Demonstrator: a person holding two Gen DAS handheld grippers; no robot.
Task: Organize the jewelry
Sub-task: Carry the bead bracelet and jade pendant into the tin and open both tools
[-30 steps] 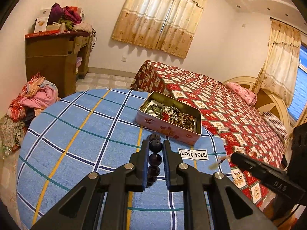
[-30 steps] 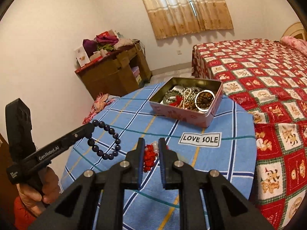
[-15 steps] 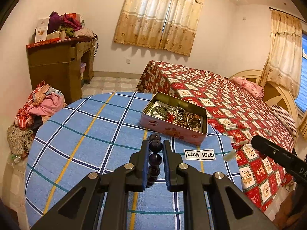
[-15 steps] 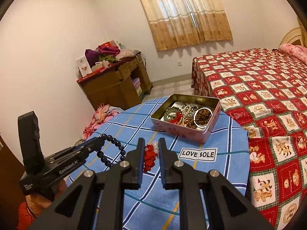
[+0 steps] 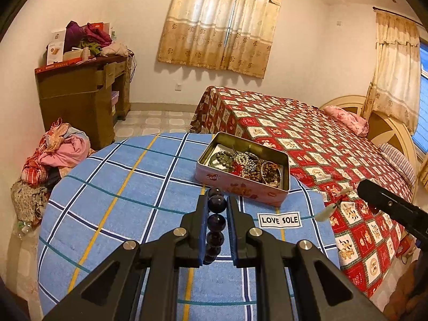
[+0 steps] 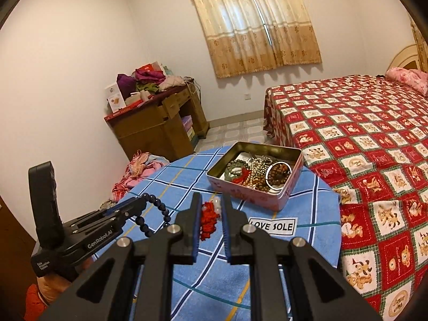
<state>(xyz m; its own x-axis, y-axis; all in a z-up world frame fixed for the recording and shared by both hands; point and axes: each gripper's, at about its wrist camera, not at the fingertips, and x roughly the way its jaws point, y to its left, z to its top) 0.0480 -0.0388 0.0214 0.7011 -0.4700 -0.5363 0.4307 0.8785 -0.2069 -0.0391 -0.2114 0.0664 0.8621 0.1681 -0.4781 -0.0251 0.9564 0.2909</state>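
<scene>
The left gripper [image 5: 217,208] pinches a string of dark beads [image 5: 215,220], which hangs between its fingers above the blue checked tablecloth [image 5: 112,187]. The right gripper [image 6: 211,214] pinches a red trinket [image 6: 208,220] with a pale pendant; from the left wrist that pendant [image 5: 327,212] dangles at its tip. Beyond both, an open pink tin [image 6: 250,195] sits on the cloth near the bed [image 6: 361,133], filled with bracelets, pearls and a bangle [image 6: 279,174]. A "LOVE SOLE" label [image 5: 279,220] lies just in front of the tin.
</scene>
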